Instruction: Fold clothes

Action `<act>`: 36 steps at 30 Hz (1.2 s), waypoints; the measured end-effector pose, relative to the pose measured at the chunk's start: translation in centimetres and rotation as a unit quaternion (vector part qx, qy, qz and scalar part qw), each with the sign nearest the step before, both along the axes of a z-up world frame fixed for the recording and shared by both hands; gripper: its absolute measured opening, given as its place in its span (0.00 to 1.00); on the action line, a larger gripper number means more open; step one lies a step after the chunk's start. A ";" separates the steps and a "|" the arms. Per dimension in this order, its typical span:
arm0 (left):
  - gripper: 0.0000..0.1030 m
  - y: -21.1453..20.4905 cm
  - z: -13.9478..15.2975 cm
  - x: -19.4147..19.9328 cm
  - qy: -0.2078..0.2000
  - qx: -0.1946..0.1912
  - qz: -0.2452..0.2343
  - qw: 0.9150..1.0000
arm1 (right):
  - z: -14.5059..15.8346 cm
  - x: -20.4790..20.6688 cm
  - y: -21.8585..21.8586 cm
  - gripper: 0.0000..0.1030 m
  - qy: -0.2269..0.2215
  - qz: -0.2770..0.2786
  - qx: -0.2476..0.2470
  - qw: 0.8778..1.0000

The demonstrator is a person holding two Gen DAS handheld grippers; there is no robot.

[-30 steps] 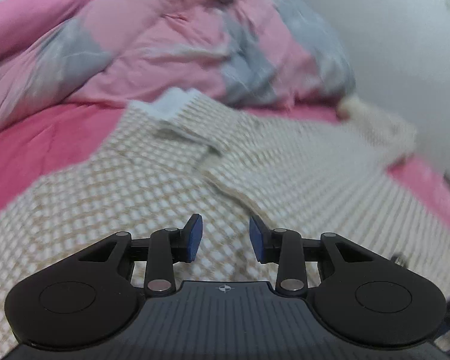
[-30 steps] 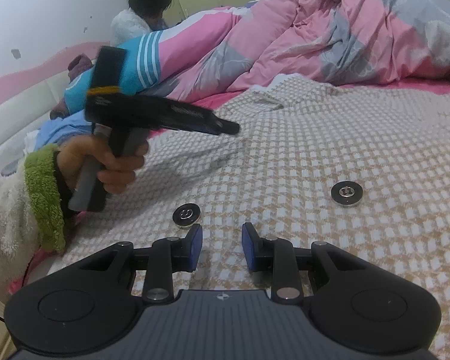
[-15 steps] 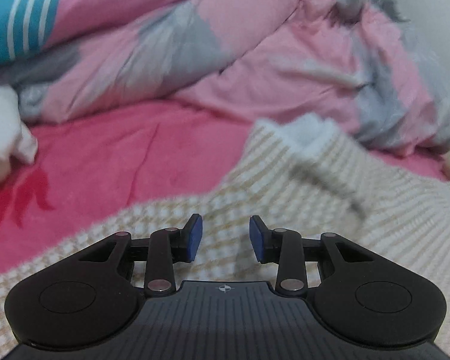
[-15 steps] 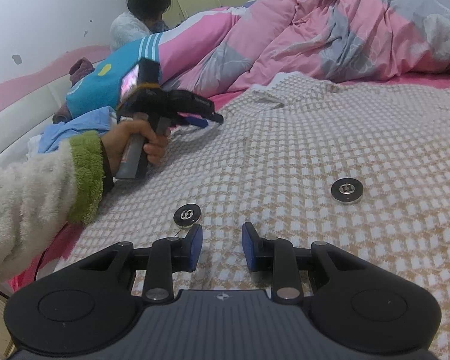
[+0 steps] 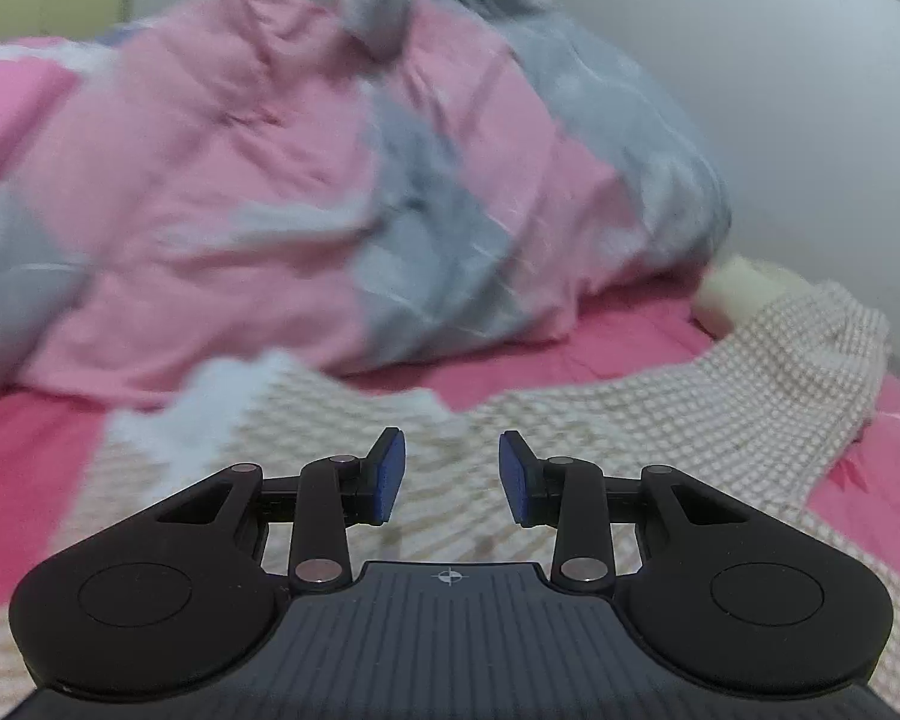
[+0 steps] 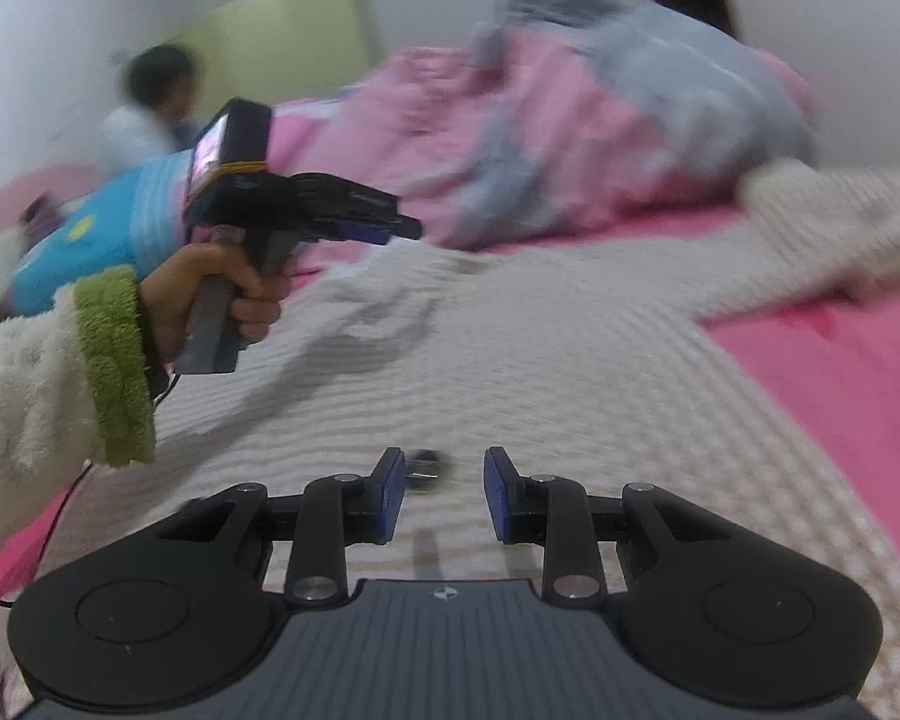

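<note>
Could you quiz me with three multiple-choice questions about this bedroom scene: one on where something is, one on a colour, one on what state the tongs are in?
1. Where does the checked garment lie?
A. spread on the pink sheet
B. on the floor
C. on a hanger

2. What colour is the cuff on the sleeve?
A. red
B. green
C. black

3. How are the right tongs?
A. clamped on cloth
B. holding a hanger
C. open, holding nothing

Answers: 1 A, pink bedding shows around its edges. 2 B, a green band at the wrist. 3 C, a bare gap between the blue pads.
</note>
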State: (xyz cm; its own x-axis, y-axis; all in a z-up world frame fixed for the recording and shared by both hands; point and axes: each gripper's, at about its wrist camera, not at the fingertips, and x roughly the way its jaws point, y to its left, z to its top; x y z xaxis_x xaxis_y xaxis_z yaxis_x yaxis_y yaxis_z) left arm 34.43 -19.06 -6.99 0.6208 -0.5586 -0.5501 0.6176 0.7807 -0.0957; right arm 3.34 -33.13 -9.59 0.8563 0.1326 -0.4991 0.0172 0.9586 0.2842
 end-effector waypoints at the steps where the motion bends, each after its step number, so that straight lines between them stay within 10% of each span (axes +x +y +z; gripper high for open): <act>1: 0.33 -1.1 -1.1 0.6 0.007 0.011 -0.008 1.000 | -0.6 0.2 -0.5 0.29 0.007 -0.006 0.005 1.000; 5: 0.28 -3.0 -5.5 2.9 0.019 0.056 0.003 0.998 | -2.5 0.2 -1.1 0.29 0.011 -0.009 0.012 1.000; 12: 0.10 0.6 -5.6 4.2 0.057 -0.037 0.040 0.997 | -3.0 -0.1 -1.7 0.29 -0.008 0.000 0.029 1.000; 23: 0.20 0.9 -3.0 4.8 0.074 -0.136 0.036 0.987 | -3.1 -0.4 -2.2 0.29 -0.010 0.001 0.043 0.999; 28: 0.29 -0.6 -4.6 7.3 0.060 -0.051 0.104 0.991 | -3.2 -0.5 -2.4 0.29 -0.012 0.001 0.050 0.999; 36: 0.33 -1.1 -2.1 4.8 0.038 -0.047 0.137 0.989 | -1.4 -0.8 -2.2 0.29 -0.001 -0.006 0.026 1.000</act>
State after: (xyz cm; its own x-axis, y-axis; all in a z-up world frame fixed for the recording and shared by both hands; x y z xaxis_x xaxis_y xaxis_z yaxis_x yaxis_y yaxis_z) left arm 39.21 -20.12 -9.14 0.7158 -0.4255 -0.5537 0.3716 0.9034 -0.2139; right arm 2.58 -35.36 -11.03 0.8586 0.1470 -0.4910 0.0290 0.9425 0.3329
